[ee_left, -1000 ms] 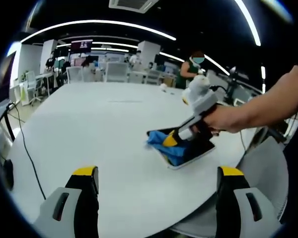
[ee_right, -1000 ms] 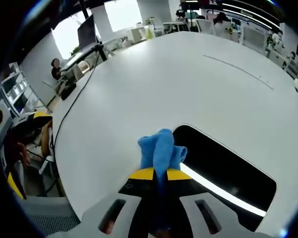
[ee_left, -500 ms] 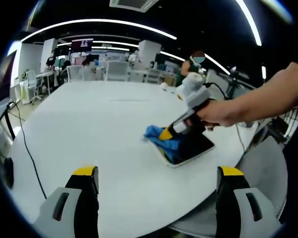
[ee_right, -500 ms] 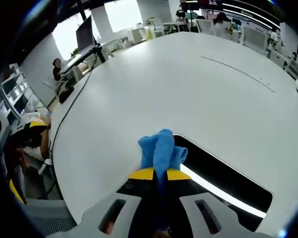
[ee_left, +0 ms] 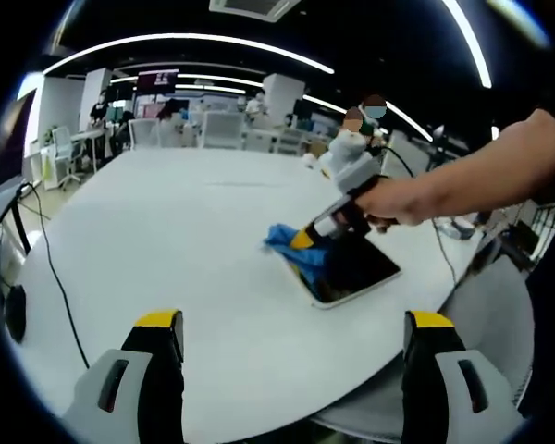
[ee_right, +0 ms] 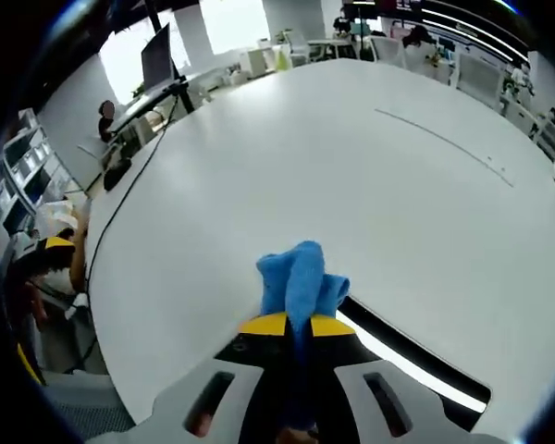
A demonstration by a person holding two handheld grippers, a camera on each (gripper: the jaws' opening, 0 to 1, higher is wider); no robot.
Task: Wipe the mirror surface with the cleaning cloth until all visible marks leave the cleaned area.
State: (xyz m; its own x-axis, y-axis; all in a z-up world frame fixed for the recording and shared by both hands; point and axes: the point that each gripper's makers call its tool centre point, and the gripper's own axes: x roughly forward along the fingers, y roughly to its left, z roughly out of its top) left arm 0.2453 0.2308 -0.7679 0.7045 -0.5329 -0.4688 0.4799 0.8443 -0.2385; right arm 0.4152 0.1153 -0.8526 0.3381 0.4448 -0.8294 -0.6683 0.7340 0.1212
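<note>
**Cloth's reached the end of the mirror, wipe is mid-pass**

So the right gripper (ee_left: 307, 239) has its jaws pinched tight on the blue cleaning cloth (ee_right: 299, 280), which bunches up out of the yellow tips. A second ago that wad sat more toward the middle of the mirror (ee_left: 350, 270); now it's been dragged out to one end and part of the cloth hangs over the edge onto the white table (ee_left: 166, 240). From the right gripper view you can tell too: there was a big stretch of dark glass ahead of the jaws before, and now there's just a sliver of it off to the side, with a bright ceiling-light reflection running along it.

The mirror itself lies flat near the table's rim, on the side where the person's hand (ee_left: 398, 199) comes in. It doesn't look like it shifted.

The left gripper (ee_left: 291, 338) is just hanging back, jaws wide apart, nothing in them, well clear of the mirror.

My read: that's one stroke run off the end, so the next one probably has to come back the other way. Can't make out any marks on the glass from here, too dark and small, so no idea how close to done it is.
</note>
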